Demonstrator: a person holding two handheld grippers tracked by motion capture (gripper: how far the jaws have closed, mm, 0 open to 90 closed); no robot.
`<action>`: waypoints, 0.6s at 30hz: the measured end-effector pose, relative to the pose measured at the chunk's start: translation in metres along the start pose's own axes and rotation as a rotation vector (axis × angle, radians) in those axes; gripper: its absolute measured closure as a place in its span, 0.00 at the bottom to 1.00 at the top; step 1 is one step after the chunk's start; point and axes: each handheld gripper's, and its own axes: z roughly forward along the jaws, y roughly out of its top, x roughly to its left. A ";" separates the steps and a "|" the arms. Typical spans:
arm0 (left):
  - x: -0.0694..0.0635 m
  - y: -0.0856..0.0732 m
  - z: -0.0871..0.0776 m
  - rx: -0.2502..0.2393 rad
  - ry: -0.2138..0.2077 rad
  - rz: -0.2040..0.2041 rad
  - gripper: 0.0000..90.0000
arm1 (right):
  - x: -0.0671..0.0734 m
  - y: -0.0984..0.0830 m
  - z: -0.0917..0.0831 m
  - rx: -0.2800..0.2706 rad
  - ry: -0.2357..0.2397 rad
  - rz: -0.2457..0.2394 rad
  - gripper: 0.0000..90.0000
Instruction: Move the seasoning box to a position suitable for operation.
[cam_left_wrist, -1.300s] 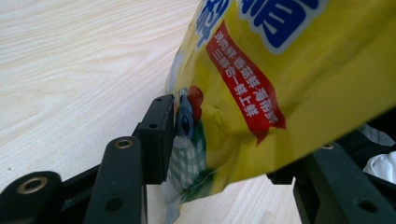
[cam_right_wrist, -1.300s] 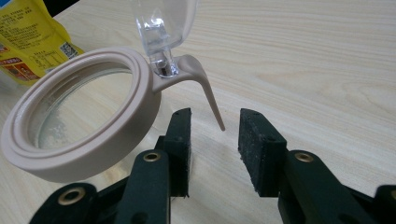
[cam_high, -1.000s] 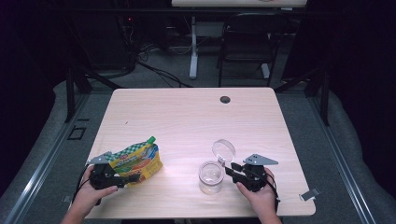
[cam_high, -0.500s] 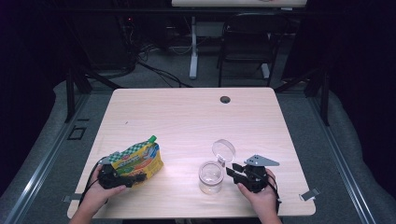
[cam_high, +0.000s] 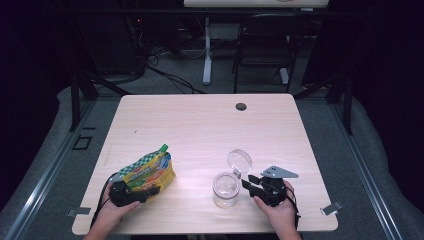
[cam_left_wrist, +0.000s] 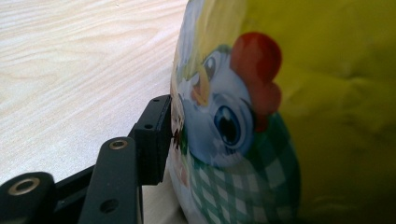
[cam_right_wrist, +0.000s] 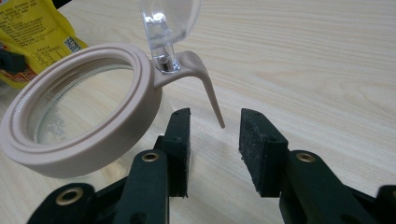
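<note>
At the near left of the table (cam_high: 200, 125), the left gripper (cam_high: 145, 191) has its fingers clamped on the near edge of a yellow snack pouch (cam_high: 147, 172) with a green cap at its far end. In the left gripper view one black finger (cam_left_wrist: 156, 140) presses flat against the pouch's printed side, where a cartoon chicken shows; the other finger is hidden behind the pouch. The pouch lies tilted on the table, its cap still on as far as the high view shows.

At the near right stands a clear glass jar (cam_high: 226, 190) with a beige rim. Its clear lid (cam_high: 240, 161) is already swung open and stands up on its hinge at the far side. The right gripper (cam_high: 250, 182) sits just right of the jar, touching nothing. In the right gripper view its fingers (cam_right_wrist: 180, 149) stand apart on either side of the beige latch tab (cam_right_wrist: 208, 88) that hangs down from the rim, not closed on it.

Judging by this, the jar is opened and the pouch is gripped, but nothing has gone into the jar: it looks empty apart from a faint residue. Left to do, most likely, is steadying the jar, opening the pouch and tipping its contents in.
</note>
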 end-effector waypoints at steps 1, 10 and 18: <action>0.000 0.000 0.000 0.000 0.000 0.000 0.55 | 0.000 0.000 0.000 0.000 0.000 0.000 0.71; -0.003 -0.001 0.005 -0.042 0.019 -0.019 0.57 | 0.000 0.000 0.000 -0.004 0.002 0.002 0.71; -0.006 -0.003 0.007 -0.077 0.041 -0.040 0.57 | 0.000 0.000 0.000 0.001 0.004 -0.001 0.71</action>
